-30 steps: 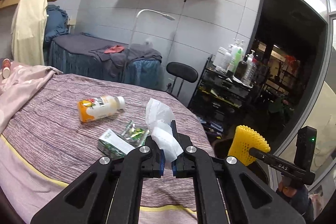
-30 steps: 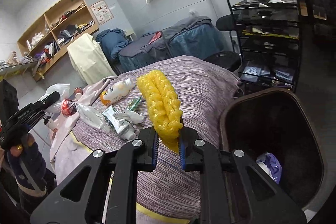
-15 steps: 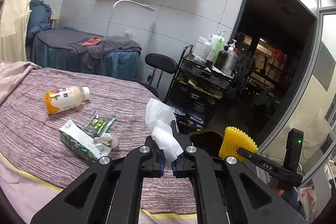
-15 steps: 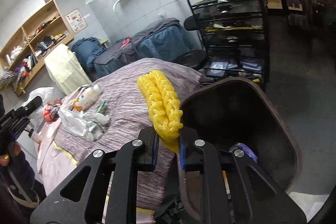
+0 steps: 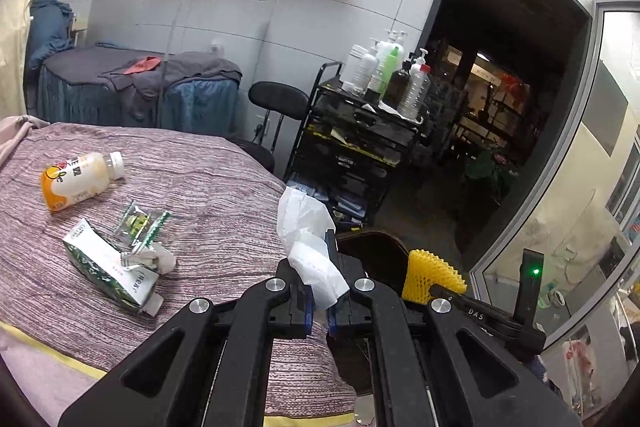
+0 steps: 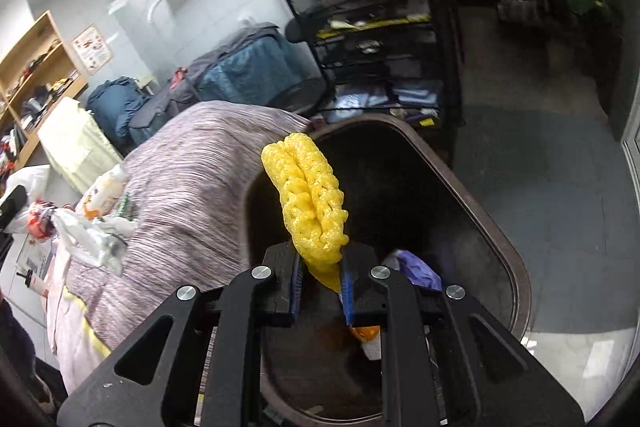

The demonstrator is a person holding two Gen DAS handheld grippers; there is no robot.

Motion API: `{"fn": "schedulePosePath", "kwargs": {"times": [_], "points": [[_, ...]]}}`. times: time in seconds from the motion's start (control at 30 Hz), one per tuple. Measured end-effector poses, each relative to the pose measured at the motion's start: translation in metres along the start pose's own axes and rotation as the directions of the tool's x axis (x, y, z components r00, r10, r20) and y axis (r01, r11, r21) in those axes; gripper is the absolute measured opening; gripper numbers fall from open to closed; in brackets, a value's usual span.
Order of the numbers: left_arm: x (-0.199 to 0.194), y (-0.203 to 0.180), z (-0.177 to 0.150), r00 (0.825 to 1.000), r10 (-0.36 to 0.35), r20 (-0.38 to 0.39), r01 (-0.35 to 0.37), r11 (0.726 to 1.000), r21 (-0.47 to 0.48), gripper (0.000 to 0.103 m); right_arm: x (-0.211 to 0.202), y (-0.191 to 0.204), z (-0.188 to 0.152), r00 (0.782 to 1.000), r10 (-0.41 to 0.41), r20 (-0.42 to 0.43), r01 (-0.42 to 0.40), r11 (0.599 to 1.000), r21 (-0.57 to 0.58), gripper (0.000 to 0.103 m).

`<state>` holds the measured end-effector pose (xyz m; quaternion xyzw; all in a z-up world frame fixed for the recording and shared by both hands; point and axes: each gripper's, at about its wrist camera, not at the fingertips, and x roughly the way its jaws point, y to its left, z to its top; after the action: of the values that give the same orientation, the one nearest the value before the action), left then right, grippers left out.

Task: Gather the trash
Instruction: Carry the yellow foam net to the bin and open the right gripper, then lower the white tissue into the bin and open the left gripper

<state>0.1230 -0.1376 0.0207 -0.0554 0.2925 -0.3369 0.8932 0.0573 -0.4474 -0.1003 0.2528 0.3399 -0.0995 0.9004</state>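
My left gripper (image 5: 319, 301) is shut on a crumpled white tissue (image 5: 308, 235), held over the bed's right edge near the bin. My right gripper (image 6: 320, 287) is shut on a yellow foam fruit net (image 6: 310, 207) and holds it above the open dark brown trash bin (image 6: 496, 227); the net also shows in the left wrist view (image 5: 430, 275). The bin holds a purple scrap (image 6: 420, 269) and an orange-and-white piece (image 6: 366, 335). On the striped bedspread (image 5: 208, 187) lie an orange-labelled bottle (image 5: 78, 179), a green carton (image 5: 108, 271) and a clear wrapper (image 5: 140, 223).
A black wire cart (image 5: 360, 147) with several bottles stands beyond the bin, with a black stool (image 5: 280, 99) beside it. A second bed with blue covers (image 5: 140, 95) lies at the back wall. A dark doorway (image 5: 500, 87) opens at right.
Both grippers have swung right, away from the bed. The right gripper with the yellow net has moved from over the bedspread to above the open bin. The left still holds the tissue.
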Motion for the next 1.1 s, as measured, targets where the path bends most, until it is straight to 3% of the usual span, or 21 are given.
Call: {"fn": "schedulePosePath", "kwargs": {"times": [0.2,0.27,0.3,0.33,0.43,0.97,1.03,1.1], "points": [[0.01,-0.006,-0.003,1.0,-0.013,-0.025,0.013,1.0,0.009,0.005,0.015,-0.016,-0.008,0.999,-0.035,-0.031,0.036,0.998,0.043,0.022],[0.013,-0.009,-0.004,0.999,-0.016,-0.03,0.016,1.0,0.012,0.005,0.019,-0.017,-0.01,0.998,-0.039,-0.04,0.041,0.998,0.049,0.037],[0.015,-0.009,-0.004,0.999,-0.017,-0.033,0.017,1.0,0.013,0.005,0.019,-0.017,-0.012,0.998,-0.044,-0.038,0.046,0.998,0.051,0.051],[0.016,-0.01,-0.004,0.999,-0.018,-0.036,0.018,1.0,0.016,0.005,0.02,-0.017,-0.013,0.998,-0.046,-0.036,0.048,0.998,0.052,0.059],[0.021,-0.013,-0.004,0.999,-0.02,-0.046,0.021,0.999,0.024,0.005,0.02,-0.017,-0.015,0.998,-0.042,-0.042,0.044,0.998,0.052,0.064],[0.066,-0.037,0.0,0.988,-0.082,-0.134,0.09,0.995,0.054,0.005,-0.012,-0.025,-0.007,0.998,-0.058,0.04,0.054,0.995,0.087,0.065],[0.073,-0.041,0.001,0.985,-0.089,-0.146,0.098,0.994,0.058,0.005,-0.015,-0.026,-0.006,0.996,-0.067,0.051,0.062,0.994,0.092,0.073],[0.079,-0.046,0.001,0.984,-0.089,-0.156,0.101,0.993,0.068,0.005,-0.019,-0.027,-0.005,0.996,-0.07,0.059,0.064,0.994,0.094,0.073]]}}
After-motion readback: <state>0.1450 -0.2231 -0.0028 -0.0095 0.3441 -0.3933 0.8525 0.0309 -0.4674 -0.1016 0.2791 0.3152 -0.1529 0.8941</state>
